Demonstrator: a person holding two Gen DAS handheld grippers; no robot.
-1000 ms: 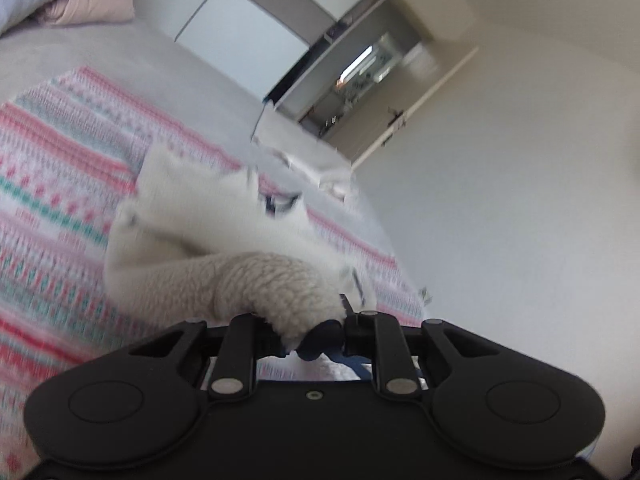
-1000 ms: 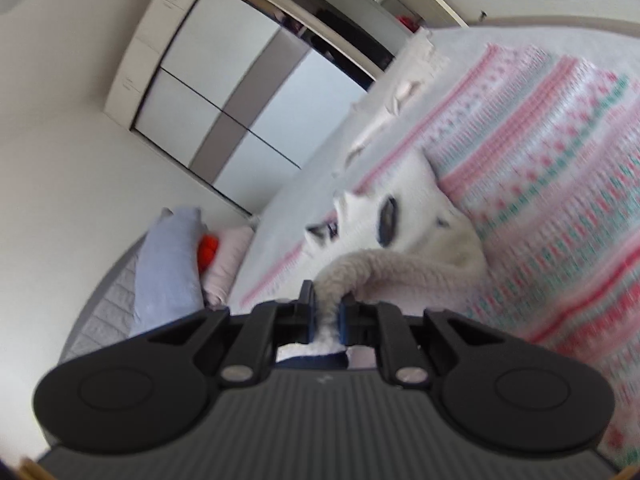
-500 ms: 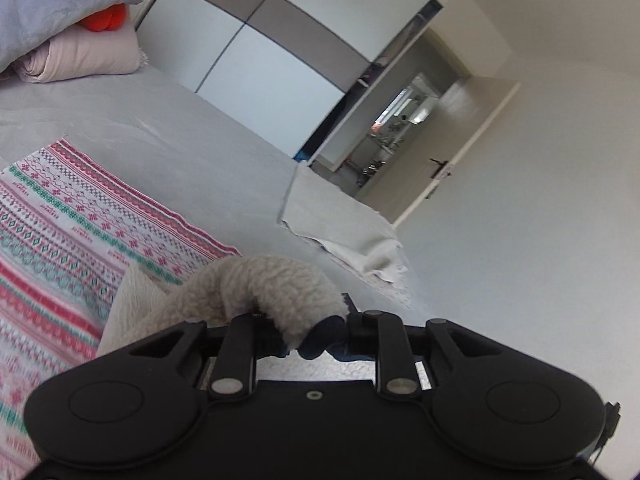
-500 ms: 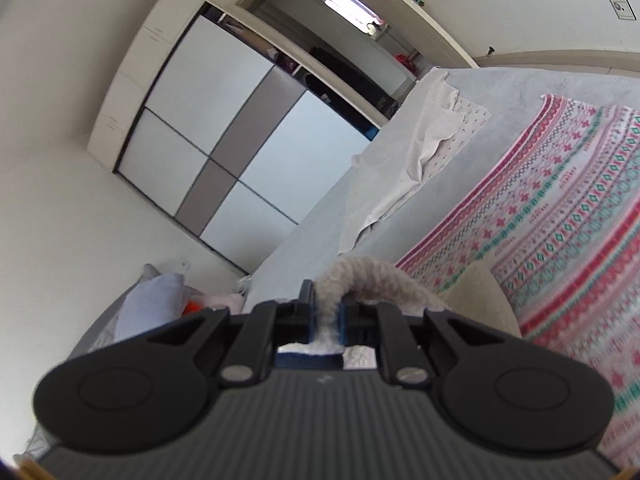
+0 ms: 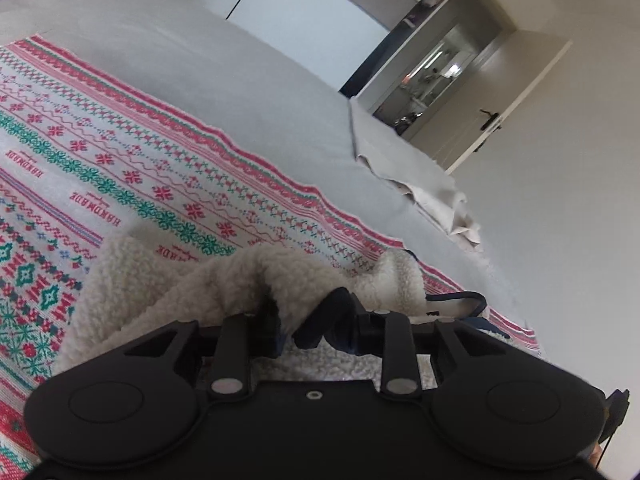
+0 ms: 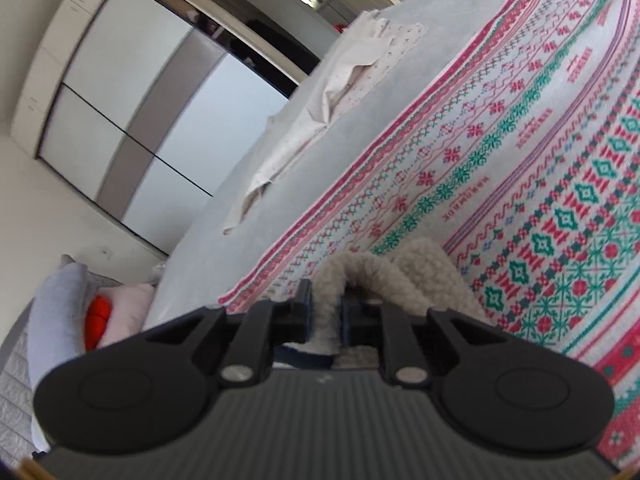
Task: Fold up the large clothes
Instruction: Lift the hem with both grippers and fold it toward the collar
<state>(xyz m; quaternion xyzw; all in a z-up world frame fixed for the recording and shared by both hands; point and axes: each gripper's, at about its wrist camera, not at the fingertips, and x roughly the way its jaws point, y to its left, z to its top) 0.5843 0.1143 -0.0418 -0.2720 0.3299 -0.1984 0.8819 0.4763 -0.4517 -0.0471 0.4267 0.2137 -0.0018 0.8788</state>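
two hand-held grippers on one fleece garment [image 5: 168, 288]: left hand-held gripper [image 5: 310, 320] opening around it; right hand-held gripper [image 6: 325, 312] clamped

Your right gripper [image 6: 325, 312] has its black jaws pinched on a fold of cream, fleecy sherpa garment [image 6: 424, 276], the fabric arching up between the pads. The rest of that garment heaps just beyond, lying on the red, green and white patterned knit blanket [image 6: 540, 168]. The blanket covers a pale grey bed [image 6: 320, 168]. A crumpled off-white cloth [image 6: 320, 104] lies farther along it. At your lower left, pillows and something orange [image 6: 98, 316].
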